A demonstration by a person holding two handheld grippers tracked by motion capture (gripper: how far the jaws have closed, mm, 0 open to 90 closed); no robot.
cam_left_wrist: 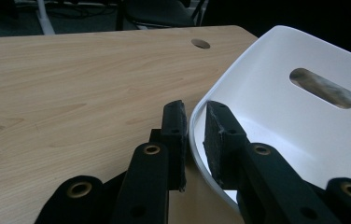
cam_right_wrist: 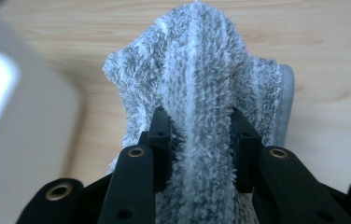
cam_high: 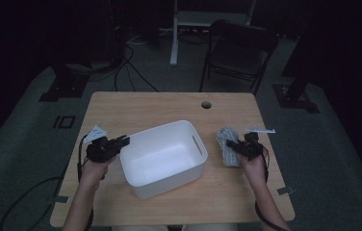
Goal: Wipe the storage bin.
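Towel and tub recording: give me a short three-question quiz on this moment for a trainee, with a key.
1. True or false: the right gripper is clamped on the grey towel.
2. What does the left gripper grip?
A. the towel
B. the rim of the white tub
C. nothing
3. In the high view, on which side of the tub does the towel lie, and is it inside the tub?

Key:
1. True. The right gripper view shows a fold of the towel pinched between both jaws.
2. B. In the left gripper view one jaw stands outside the rim and one inside.
3. On the right of the tub, on the wooden table, not inside.
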